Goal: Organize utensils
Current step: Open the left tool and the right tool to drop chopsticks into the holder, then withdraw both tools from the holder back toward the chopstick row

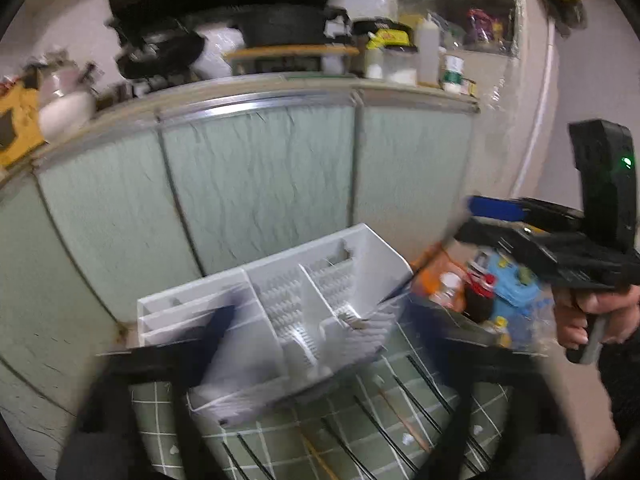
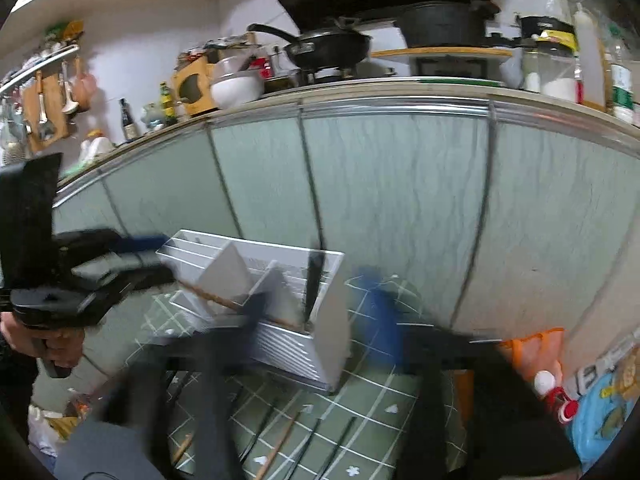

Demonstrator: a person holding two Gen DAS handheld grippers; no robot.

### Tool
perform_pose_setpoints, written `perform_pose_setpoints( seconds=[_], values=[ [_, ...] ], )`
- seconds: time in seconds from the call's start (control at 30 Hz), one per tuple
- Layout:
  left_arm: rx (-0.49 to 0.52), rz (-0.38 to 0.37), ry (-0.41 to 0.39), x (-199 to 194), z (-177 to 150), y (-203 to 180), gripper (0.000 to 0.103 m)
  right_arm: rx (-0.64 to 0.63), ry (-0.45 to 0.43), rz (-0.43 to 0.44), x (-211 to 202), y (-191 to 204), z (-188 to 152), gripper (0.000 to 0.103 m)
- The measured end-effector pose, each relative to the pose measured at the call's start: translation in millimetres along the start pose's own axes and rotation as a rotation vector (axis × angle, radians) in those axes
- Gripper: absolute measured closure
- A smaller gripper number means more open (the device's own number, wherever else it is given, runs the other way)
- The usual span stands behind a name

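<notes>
A white compartmented utensil organizer (image 1: 360,248) (image 2: 332,320) stands on a green grid-patterned cloth (image 1: 492,400) (image 2: 372,392). Several black chopsticks (image 1: 424,386) (image 2: 338,442) and wooden chopsticks (image 1: 402,418) (image 2: 280,444) lie loose on the cloth in front of it. In the right wrist view a wooden stick (image 2: 224,300) and a dark upright stick (image 2: 312,284) rest in the organizer. My left gripper (image 1: 320,332) (image 2: 156,254) hovers open over the near side of the organizer, holding nothing. My right gripper (image 2: 320,312) (image 1: 476,220) is open and empty to the organizer's right.
Pale green cabinet doors (image 1: 260,184) rise right behind the organizer, under a counter with pots and bottles (image 2: 332,48). An orange bag of bottles and packets (image 1: 480,292) (image 2: 552,364) sits at the right. A hand (image 1: 592,312) grips each handle.
</notes>
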State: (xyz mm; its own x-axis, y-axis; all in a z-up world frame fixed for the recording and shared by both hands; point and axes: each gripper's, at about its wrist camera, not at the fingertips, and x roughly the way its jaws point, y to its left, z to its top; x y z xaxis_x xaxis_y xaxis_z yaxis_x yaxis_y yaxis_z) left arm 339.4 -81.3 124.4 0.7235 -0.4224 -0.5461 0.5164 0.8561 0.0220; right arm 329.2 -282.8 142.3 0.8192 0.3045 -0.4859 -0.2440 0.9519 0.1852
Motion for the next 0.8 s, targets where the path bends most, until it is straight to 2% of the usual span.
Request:
perform_pose_setpoints(
  seconds=[0.07, 0.1, 0.13, 0.37, 0.8],
  values=[
    [0.007, 0.013, -0.03, -8, -2, -1, 0.005, -0.005, -0.008, -0.018, -6, -1, -3, 0.021],
    [0.006, 0.021, -0.028, -10, -2, -1, 0.005, -0.004, -0.009, -0.025, -8, -2, -5, 0.011],
    [0.004, 0.028, -0.024, -11, -3, -2, 0.005, -0.007, -0.014, -0.033, -11, -2, -6, 0.007],
    [0.019, 0.057, -0.036, -33, -15, -6, 0.004, -0.083, 0.022, -0.09, -21, 10, -17, 0.007],
    [0.011, 0.093, -0.057, -76, -43, -15, 0.004, -0.085, 0.025, -0.117, -58, 25, -44, 0.007]
  ],
)
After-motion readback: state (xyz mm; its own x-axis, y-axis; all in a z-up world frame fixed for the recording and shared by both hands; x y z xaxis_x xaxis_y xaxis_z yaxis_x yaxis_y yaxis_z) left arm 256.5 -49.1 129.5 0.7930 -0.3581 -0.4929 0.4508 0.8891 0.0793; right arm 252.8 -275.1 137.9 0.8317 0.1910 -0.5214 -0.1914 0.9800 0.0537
